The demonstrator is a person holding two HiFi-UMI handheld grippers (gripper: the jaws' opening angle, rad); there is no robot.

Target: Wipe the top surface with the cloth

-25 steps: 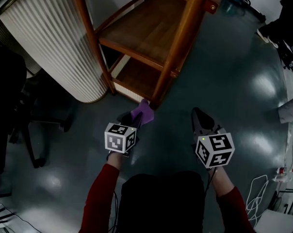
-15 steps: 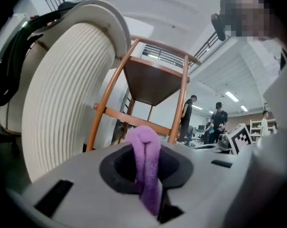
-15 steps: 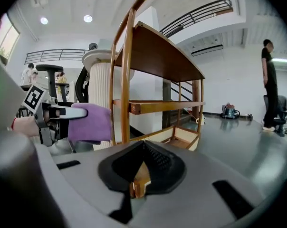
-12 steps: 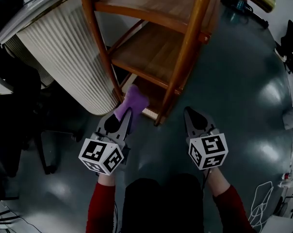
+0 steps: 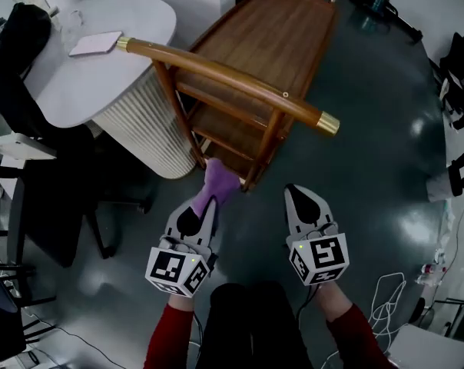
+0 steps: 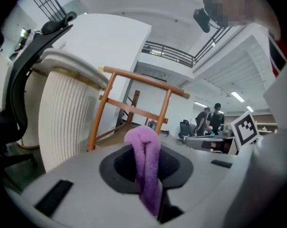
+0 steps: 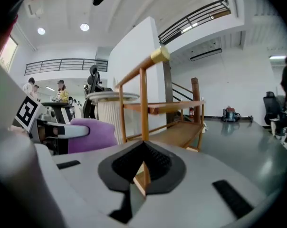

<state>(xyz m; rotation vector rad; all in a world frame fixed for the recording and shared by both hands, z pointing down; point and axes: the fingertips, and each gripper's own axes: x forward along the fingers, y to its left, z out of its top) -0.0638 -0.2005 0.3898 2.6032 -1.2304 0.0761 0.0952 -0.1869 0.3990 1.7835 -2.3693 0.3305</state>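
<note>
A wooden cart stands ahead of me, its brown top surface [image 5: 272, 37] running away behind a curved handle bar [image 5: 232, 79] with brass ends. My left gripper [image 5: 207, 200] is shut on a purple cloth [image 5: 217, 183], which sticks out past its tips near the cart's lower front corner. In the left gripper view the cloth [image 6: 146, 163] is folded between the jaws, with the cart [image 6: 134, 113] beyond. My right gripper [image 5: 296, 191] is beside it, shut with nothing held. The right gripper view shows the cart's shelves [image 7: 174, 110] and the cloth [image 7: 92, 134] to its left.
A round white table [image 5: 132, 21] on a ribbed base [image 5: 140, 129] stands left of the cart, with a pale notebook [image 5: 96, 43] on it. A black office chair [image 5: 59, 194] is further left. White cables [image 5: 389, 302] lie on the dark floor at the right.
The view has pulled back and up, so the cart's top and handle now show. Both grippers sit lower in the picture. The left one still holds the cloth near the cart's foot.
</note>
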